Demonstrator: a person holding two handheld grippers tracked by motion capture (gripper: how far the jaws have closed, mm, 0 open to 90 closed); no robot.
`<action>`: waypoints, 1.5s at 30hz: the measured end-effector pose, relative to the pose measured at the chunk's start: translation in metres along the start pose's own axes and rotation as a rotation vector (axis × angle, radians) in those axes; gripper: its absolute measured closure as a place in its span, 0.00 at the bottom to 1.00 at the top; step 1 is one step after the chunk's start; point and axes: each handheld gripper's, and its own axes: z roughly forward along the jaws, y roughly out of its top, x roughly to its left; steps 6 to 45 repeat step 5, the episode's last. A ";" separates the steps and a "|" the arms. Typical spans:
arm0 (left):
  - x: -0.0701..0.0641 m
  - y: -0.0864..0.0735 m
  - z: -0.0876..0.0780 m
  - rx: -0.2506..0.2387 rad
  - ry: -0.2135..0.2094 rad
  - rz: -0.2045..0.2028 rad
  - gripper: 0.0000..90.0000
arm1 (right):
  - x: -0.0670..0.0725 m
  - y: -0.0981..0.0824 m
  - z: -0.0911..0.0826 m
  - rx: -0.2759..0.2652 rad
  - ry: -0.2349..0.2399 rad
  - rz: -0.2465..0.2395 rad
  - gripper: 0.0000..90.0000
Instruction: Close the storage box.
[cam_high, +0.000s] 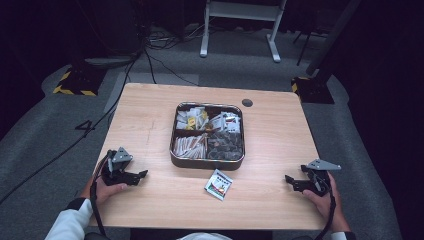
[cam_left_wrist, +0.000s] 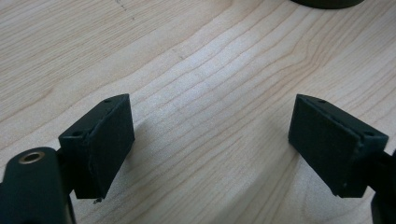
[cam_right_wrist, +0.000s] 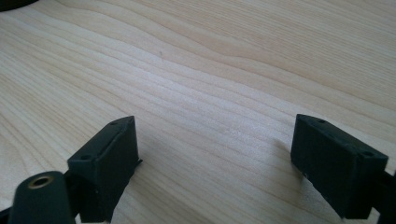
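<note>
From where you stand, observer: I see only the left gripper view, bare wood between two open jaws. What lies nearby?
Observer: A small white packet lies loose on the table, between the two hands.
Operator: Anything behind it?
Observer: A square metal tin with four compartments holding packets, just beyond it.
Operator: And the other hand?
Observer: The right hand-held gripper rests near the table's right edge, jaws open, holding nothing.

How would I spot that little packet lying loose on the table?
Start at the square metal tray in the middle of the wooden table. Just in front of its near edge lies one small white packet with coloured print. Every other packet sits inside the tray's compartments.
</note>
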 end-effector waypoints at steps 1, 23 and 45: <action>0.000 0.000 0.000 0.000 0.000 0.000 0.16 | 0.000 0.000 0.000 0.000 0.000 0.001 0.17; 0.000 0.000 0.000 0.000 0.000 0.000 0.16 | 0.000 0.000 0.000 0.000 0.000 0.000 0.17; 0.000 0.000 0.000 0.000 0.000 0.000 0.16 | 0.000 0.000 0.000 0.000 0.000 0.000 0.17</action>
